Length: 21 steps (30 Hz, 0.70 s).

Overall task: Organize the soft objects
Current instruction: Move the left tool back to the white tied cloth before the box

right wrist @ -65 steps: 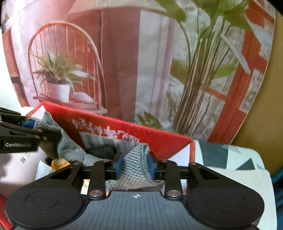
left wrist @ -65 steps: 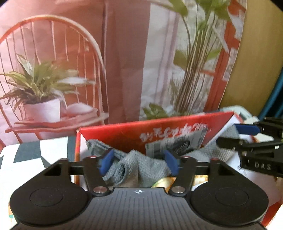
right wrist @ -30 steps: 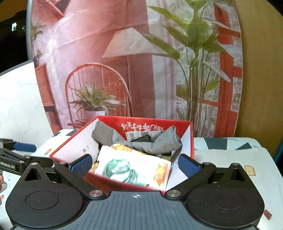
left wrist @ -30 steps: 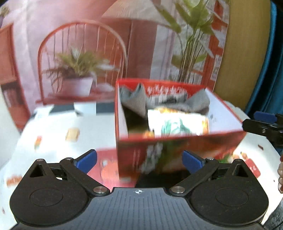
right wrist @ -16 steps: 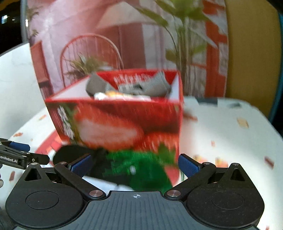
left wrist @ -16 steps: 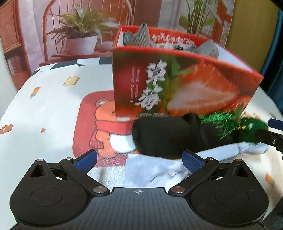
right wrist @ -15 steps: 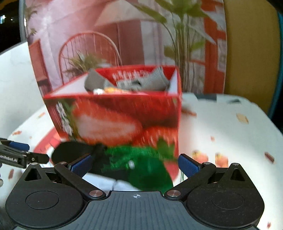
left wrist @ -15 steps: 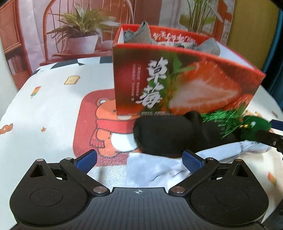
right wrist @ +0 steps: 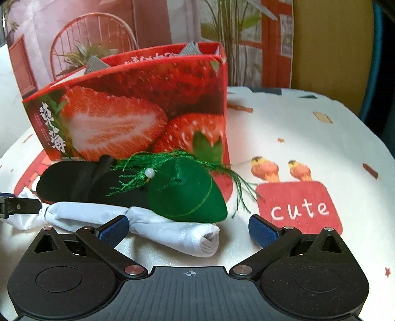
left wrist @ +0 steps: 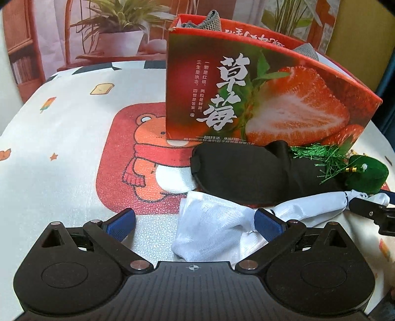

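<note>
A white sock lies stretched on the tablecloth in front of a red strawberry box. Behind the sock sit a black eye mask and a green tasselled pouch. My left gripper is open, low over the sock's wide end. My right gripper is open around the sock's rolled end, with the green pouch resting on the sock just ahead. A grey sock pokes above the box rim.
The table wears a white cloth printed with a bear and a red "cute" patch. A printed backdrop of a chair and plants stands behind the box. The cloth lies bare to the left and right.
Both grippers let go of the grey sock in the box, pulled back open, and dropped down to the white sock on the table. In the last half second both moved closer to it.
</note>
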Each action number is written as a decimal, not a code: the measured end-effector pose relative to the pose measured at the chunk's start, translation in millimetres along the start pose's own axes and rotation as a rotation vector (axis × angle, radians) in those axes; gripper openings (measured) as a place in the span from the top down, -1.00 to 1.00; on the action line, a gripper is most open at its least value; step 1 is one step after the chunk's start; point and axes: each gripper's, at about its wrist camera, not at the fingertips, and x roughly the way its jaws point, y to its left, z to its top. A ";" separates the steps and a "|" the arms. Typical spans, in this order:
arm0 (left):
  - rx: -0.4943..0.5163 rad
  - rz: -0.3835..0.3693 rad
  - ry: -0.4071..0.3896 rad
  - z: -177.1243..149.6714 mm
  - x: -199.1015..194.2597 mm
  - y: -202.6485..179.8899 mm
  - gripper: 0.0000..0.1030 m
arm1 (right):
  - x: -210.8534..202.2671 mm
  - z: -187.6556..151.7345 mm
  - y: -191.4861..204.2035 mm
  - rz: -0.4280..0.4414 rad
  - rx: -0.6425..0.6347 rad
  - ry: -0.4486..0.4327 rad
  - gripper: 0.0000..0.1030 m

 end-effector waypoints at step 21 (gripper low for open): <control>0.021 0.005 0.005 -1.8 -0.8 -1.8 -1.00 | -16.8 -2.8 -1.4 0.053 0.019 0.001 -0.65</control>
